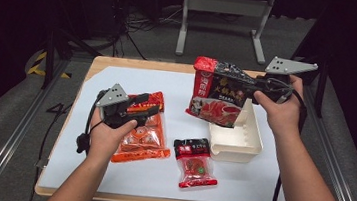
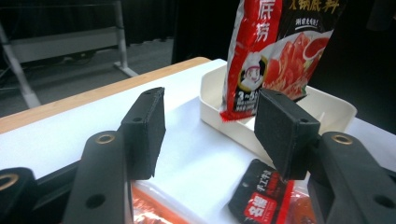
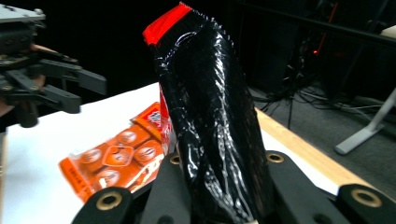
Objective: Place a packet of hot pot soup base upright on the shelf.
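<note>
My right gripper [image 1: 257,87] pinches one edge of the red-and-black hotpot base bag [image 1: 217,92], holding it up with its lower corner hanging over the cream tray [image 1: 242,142]. My left gripper [image 1: 138,107], jaws spread with nothing between them, hovers over the orange snack pack [image 1: 149,142] well left of the tray. A small red sachet [image 1: 194,163] lies just beside the tray's near-left corner.

i work at a wooden table [image 1: 95,64] under a white sheet [image 1: 168,177]. beyond it, a grey floor [image 1: 223,40], a grey metal frame [image 1: 225,6] on two feet, tangled cables [image 1: 142,24], yellow-black tape [image 1: 39,63], darkness behind.
</note>
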`<action>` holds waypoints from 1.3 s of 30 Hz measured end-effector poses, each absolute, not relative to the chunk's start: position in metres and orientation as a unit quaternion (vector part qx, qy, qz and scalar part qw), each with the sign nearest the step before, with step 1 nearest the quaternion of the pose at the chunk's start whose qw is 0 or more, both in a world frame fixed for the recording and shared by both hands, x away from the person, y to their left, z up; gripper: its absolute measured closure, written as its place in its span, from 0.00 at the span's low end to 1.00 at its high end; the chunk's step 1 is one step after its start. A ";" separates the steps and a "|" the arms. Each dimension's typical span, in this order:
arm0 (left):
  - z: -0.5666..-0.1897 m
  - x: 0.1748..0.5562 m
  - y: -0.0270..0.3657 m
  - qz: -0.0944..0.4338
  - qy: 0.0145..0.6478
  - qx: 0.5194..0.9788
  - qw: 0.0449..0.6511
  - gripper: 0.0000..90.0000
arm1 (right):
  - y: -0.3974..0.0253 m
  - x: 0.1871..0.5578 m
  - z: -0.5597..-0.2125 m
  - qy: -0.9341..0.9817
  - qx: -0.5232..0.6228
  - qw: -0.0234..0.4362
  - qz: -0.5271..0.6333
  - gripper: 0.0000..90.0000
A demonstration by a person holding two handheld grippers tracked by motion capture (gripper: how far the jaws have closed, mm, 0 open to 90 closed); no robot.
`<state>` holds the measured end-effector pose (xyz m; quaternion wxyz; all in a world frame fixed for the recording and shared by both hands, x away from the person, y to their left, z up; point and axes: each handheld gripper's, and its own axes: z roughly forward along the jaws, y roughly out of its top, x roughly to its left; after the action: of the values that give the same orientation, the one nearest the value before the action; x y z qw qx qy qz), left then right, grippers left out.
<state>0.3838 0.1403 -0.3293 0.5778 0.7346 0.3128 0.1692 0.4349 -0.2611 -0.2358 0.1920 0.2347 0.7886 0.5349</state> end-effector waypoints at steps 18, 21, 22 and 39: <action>-0.341 0.392 0.165 0.178 0.348 0.732 0.558 0.40 | -0.285 0.467 -0.232 0.793 0.239 0.243 0.506 0.90; -0.343 0.393 0.165 0.177 0.350 0.735 0.553 0.39 | -0.289 0.471 -0.234 0.792 0.236 0.253 0.503 0.90; -0.344 0.393 0.166 0.177 0.350 0.736 0.552 0.39 | -0.290 0.472 -0.234 0.792 0.235 0.255 0.502 0.90; -0.347 0.394 0.171 0.175 0.361 0.732 0.550 0.40 | -0.305 0.491 -0.249 0.790 0.242 0.274 0.492 0.90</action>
<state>0.3935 0.1706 -0.3472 0.5504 0.7321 0.3612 0.1752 0.4915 -0.3051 -0.2485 0.2744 0.2424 0.7897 0.4923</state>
